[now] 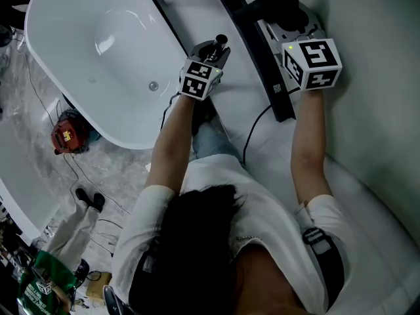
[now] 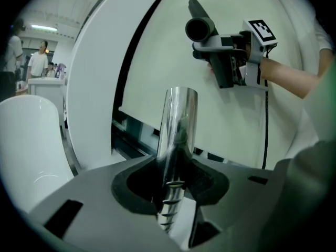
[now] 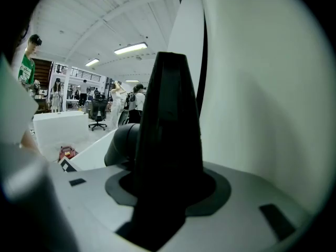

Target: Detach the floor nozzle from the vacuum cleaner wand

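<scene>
White showroom, with a white oval bathtub (image 1: pixel 79 77) on your left. The black plastic floor nozzle (image 3: pixel 168 140) is clear of the shiny chrome wand tube (image 2: pixel 177 125). Its round socket is up in the air, well apart from the tube's open end. Your right gripper (image 3: pixel 168 193) is clamped on the nozzle and your left gripper (image 2: pixel 176 193) on the wand. Detach looks done; all that's left is setting the parts down.

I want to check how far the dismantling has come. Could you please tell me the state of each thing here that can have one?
floor nozzle: detached from the wand, held in the air by the right claw.
wand: far end open, nothing attached, gripped by the left claw.
left claw: closed on the wand.
right claw: closed on the floor nozzle.
bathtub: holds no water.
ceiling lamp: lit.
</scene>
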Motion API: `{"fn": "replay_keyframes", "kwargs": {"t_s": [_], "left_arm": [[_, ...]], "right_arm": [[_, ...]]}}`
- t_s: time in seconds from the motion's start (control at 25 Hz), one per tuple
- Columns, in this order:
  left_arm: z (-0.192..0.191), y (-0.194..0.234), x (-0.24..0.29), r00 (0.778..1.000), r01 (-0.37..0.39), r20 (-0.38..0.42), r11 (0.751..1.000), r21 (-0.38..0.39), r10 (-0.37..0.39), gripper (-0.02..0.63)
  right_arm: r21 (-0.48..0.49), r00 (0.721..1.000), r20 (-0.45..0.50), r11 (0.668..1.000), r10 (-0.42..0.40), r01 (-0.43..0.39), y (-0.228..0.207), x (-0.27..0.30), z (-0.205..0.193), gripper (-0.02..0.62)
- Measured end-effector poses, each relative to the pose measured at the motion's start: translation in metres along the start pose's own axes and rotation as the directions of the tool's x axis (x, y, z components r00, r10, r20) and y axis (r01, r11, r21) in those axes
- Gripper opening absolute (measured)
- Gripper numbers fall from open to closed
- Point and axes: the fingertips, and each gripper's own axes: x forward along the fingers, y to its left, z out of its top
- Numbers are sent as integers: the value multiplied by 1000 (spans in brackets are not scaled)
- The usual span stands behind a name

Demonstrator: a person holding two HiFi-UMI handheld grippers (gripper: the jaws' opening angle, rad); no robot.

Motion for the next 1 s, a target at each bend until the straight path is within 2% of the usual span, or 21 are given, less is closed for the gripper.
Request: {"fn": "replay_keyframes", "kwargs": {"t_s": [0.28, 0.44, 0.8, 1.0], "left_arm": [[-1, 10, 9, 999, -44, -8, 997, -61, 44, 141], [1, 15, 19, 998, -51, -28, 997, -61, 50, 143], [4, 34, 30, 995, -91, -42, 992, -83, 88, 146], [9, 36, 28, 995, -98, -21, 987, -125, 96, 184]], "right_arm": [[40, 999, -34, 998, 42, -41, 8, 11, -18, 207], [76, 999, -32, 996, 40, -38, 4, 13, -22, 207], [84, 998, -47, 996, 46, -42, -5, 21, -33, 207], [104, 997, -49, 993, 56, -51, -1, 27, -37, 207]]}}
